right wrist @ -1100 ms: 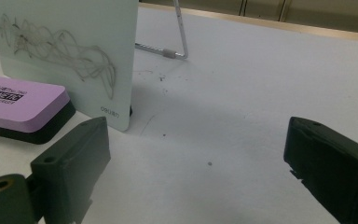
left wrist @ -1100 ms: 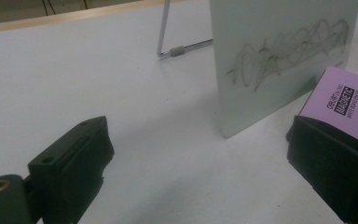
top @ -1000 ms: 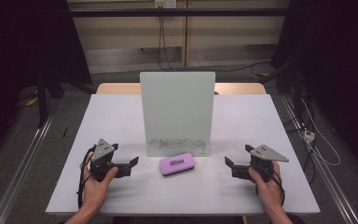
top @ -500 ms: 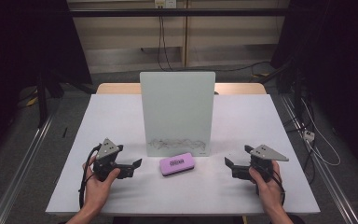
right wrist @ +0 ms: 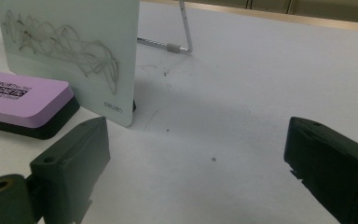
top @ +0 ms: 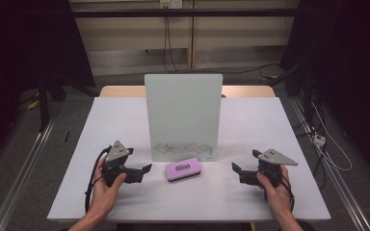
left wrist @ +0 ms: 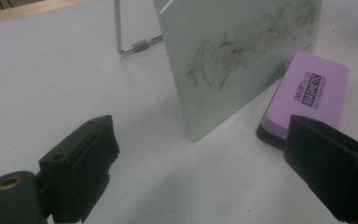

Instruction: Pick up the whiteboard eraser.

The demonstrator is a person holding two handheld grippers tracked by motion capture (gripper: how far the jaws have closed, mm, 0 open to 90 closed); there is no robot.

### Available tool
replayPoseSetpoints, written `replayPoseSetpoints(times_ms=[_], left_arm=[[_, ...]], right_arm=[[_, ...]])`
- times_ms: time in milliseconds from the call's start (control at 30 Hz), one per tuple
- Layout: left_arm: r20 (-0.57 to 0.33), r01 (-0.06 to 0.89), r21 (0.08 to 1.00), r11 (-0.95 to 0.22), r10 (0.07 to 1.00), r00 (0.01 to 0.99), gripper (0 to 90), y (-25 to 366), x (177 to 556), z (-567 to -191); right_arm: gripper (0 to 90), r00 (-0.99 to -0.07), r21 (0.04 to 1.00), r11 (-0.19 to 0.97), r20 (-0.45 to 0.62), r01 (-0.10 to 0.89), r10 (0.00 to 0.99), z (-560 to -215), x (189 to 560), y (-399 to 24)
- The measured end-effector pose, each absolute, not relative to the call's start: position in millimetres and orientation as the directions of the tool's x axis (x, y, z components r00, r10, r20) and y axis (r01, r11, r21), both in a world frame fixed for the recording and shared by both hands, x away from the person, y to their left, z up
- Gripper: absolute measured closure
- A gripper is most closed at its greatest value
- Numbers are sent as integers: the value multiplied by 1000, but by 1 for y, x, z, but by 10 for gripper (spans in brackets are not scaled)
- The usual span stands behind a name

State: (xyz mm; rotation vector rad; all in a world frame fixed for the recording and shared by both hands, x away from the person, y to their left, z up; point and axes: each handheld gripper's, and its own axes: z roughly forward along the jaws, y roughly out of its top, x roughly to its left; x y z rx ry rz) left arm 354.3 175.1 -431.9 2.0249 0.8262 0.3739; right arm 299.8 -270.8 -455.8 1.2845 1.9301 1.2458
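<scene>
A pink magnetic eraser [top: 182, 169] with a black base lies flat on the white table [top: 115, 125], just in front of an upright whiteboard [top: 183, 110] that has dark scribbles along its lower edge. My left gripper [top: 143, 172] sits just left of the eraser, pointing at it. It is open, and its jaws have just closed a little with nothing between them. In the left gripper view the eraser [left wrist: 312, 88] lies beyond the right jaw of the left gripper [left wrist: 200, 154]. My right gripper [top: 237, 172] rests open to the eraser's right, a short way off.
The whiteboard [right wrist: 74, 42] stands on a thin metal wire stand [right wrist: 182, 28] behind it. A wooden table edge shows at the back. Cables trail from both grippers. Dark floor and rails flank the table.
My left hand has shifted slightly right, toward the eraser. The right hand, eraser and whiteboard have stayed put.
</scene>
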Motion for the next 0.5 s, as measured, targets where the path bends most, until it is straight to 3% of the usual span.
replayPoseSetpoints(times_ms=[500], left_arm=[[-48, 378, 782, -495, 557, 829, 81, 152, 354, -418]], right_arm=[[66, -434, 887, 147, 65, 439, 899, -455, 300, -267]])
